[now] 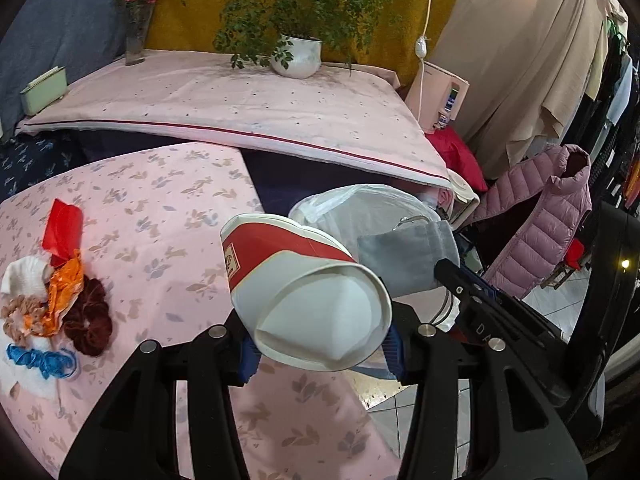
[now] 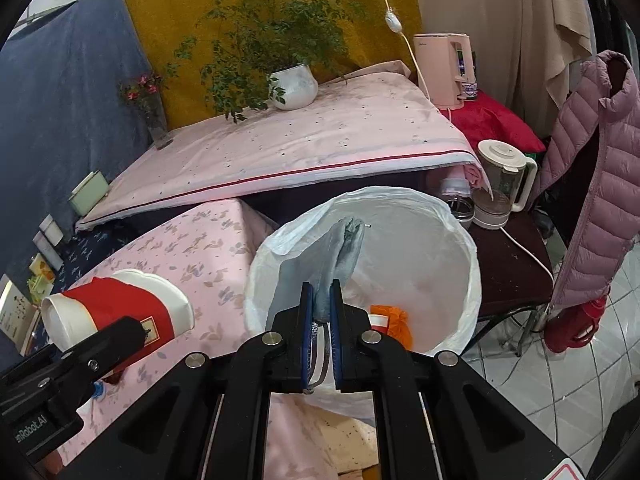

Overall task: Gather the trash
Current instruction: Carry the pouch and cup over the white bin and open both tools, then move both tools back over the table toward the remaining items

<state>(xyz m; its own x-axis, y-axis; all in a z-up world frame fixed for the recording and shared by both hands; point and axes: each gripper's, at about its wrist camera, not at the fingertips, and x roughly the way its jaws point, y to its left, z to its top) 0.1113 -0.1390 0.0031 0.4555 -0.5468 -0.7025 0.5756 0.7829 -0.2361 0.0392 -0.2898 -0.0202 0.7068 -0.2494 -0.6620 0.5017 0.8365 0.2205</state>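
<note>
My left gripper is shut on a squashed red and white paper cup, held above the table's right edge, close to the bin; the cup also shows in the right wrist view. My right gripper is shut on a grey face mask, held over the open bin lined with a white bag. The mask and the bin's bag show in the left wrist view too. Orange and red trash lies inside the bin.
On the pink floral table at left lie a red wrapper, orange wrapper, dark red scrunchie, blue ribbon and white items. A potted plant, blender, kettle and pink jacket stand around.
</note>
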